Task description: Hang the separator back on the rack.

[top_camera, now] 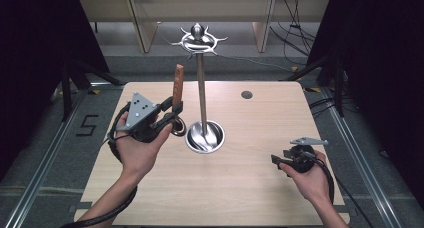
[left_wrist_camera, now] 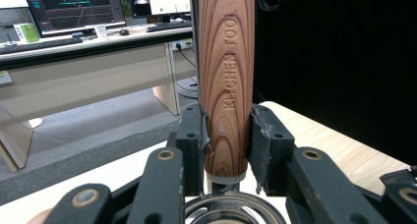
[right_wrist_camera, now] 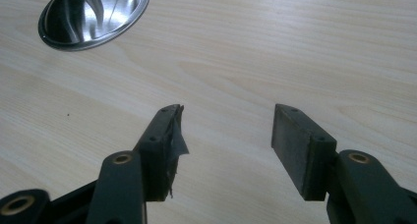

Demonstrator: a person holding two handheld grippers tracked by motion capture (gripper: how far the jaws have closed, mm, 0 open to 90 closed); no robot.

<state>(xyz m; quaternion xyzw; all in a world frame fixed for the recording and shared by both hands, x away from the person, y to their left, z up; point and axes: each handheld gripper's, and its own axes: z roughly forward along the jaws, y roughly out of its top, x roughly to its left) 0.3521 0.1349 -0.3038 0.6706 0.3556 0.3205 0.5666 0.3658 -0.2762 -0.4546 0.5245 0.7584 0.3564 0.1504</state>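
The left gripper (top_camera: 172, 109) has its jaws clamped on a wooden-handled kitchen tool (left_wrist_camera: 227, 81), handle upright, just left of the hanging stand (top_camera: 201, 88) on the desk (top_camera: 250, 188). Its metal end, probably a ring, sits low beside the stand's base. The hooks are above. The right gripper (right_wrist_camera: 226, 145) hovers well apart, jaws wide and empty.

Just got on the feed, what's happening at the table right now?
A person holds tongs in each hand. The left tongs are clamped on a wooden-handled kitchen tool, held upright beside the metal hanging stand mid-table. The right tongs are open and holding nothing, low over bare wooden table to the right of the stand's round base.
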